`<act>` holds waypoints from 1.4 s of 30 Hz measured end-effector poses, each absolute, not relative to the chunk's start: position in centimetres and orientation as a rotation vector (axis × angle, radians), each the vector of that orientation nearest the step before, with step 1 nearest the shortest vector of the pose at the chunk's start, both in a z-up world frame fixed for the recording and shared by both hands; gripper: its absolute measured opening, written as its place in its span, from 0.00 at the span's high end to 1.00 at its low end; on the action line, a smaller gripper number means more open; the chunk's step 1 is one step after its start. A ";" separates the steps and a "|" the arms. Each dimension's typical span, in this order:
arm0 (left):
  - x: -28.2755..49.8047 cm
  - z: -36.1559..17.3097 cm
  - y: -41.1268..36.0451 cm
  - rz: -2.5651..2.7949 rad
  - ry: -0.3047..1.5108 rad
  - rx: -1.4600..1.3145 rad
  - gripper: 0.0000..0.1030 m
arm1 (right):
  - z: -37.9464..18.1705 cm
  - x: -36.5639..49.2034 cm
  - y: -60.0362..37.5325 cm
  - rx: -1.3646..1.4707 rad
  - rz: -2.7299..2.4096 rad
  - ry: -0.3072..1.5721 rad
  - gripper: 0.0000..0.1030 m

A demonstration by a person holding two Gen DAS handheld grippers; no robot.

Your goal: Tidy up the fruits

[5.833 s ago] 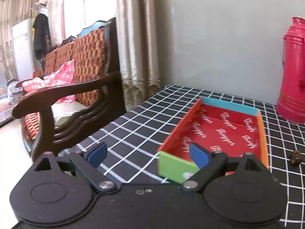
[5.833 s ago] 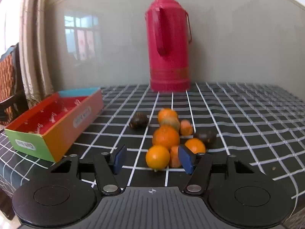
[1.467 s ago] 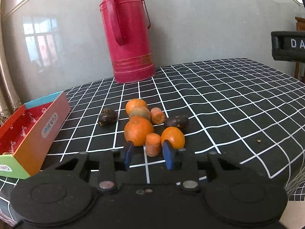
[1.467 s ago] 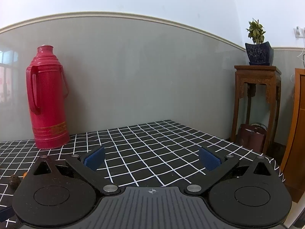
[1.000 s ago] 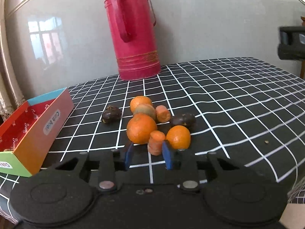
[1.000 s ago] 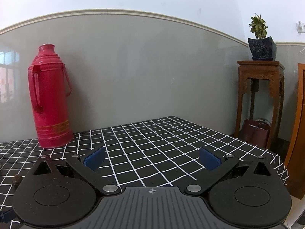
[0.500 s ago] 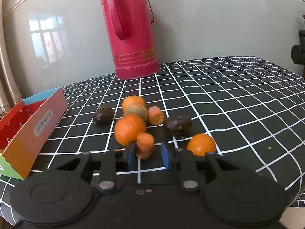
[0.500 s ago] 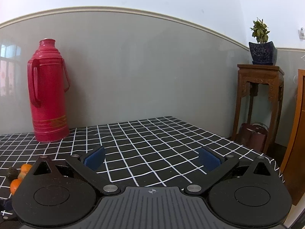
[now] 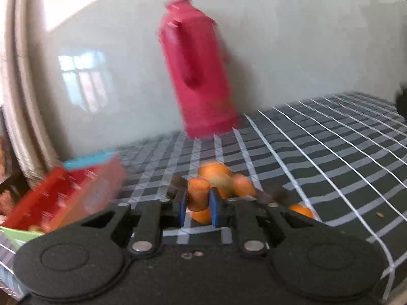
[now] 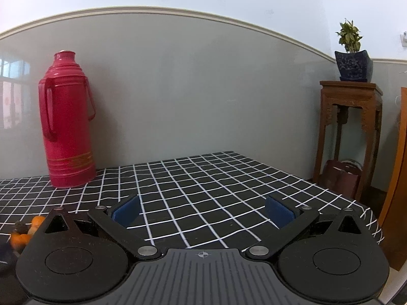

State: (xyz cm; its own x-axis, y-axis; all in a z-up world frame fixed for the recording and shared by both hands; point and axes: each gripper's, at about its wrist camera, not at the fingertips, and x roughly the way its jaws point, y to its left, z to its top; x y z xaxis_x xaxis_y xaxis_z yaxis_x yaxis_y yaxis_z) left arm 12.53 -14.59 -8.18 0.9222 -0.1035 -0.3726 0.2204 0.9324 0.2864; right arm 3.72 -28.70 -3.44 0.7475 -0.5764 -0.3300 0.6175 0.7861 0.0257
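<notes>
1. Table [image 10: 216, 203] — black cloth with white grid; its right edge and far right corner fall away toward a wooden stand [image 10: 349, 117] carrying a potted plant [image 10: 352, 53]. A wide stretch of cloth lies bare ahead of the right gripper [image 10: 203, 212].
2. Right gripper — blue pads spread wide, nothing between them; it hangs above the cloth.
3. Left gripper [image 9: 198, 206] — pads pressed on a short orange stub of fruit [image 9: 198, 194], held upright and raised above the pile; the view is motion-blurred.
4. Fruit pile [image 9: 223, 180] — orange pieces and dark ones clustered on the cloth just beyond the left gripper; one orange [image 9: 301, 211] sits apart to the right. The same pile shows at the far left edge of the right wrist view.
5. Cardboard tray [image 9: 63, 198] — red inside, blue far wall, green near end; it stands left of the pile, near the table's left edge. Contents cannot be made out through the blur.
6. Red thermos [image 10: 67, 124] — upright at the back by the grey wall, well apart from the pile.
</notes>
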 end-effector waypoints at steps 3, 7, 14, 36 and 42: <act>14.0 -7.0 -12.0 -0.066 0.349 0.300 0.91 | -3.5 4.2 -28.0 0.130 -0.632 0.320 0.00; 16.9 -5.9 -7.8 0.094 0.372 0.250 0.91 | -3.8 5.0 -26.8 0.106 -0.595 0.337 0.00; 19.9 -5.5 -2.2 0.300 0.453 0.215 0.91 | -4.4 6.4 -24.5 0.087 -0.527 0.361 0.00; 17.8 -3.8 1.9 0.331 0.480 0.168 0.18 | -7.3 9.1 -20.9 0.146 -0.263 0.508 0.00; 17.8 -3.4 3.5 0.351 0.486 0.154 0.13 | -7.9 10.0 -20.9 0.175 -0.281 0.552 0.00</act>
State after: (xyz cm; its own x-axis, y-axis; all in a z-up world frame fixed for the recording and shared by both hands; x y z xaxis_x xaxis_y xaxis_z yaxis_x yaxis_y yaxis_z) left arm 17.78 3.55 -3.39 0.8263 0.3649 -0.4291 -0.2923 0.9290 0.2271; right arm 10.02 -20.90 -7.93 0.8147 -0.2151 -0.5386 0.3086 0.9470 0.0887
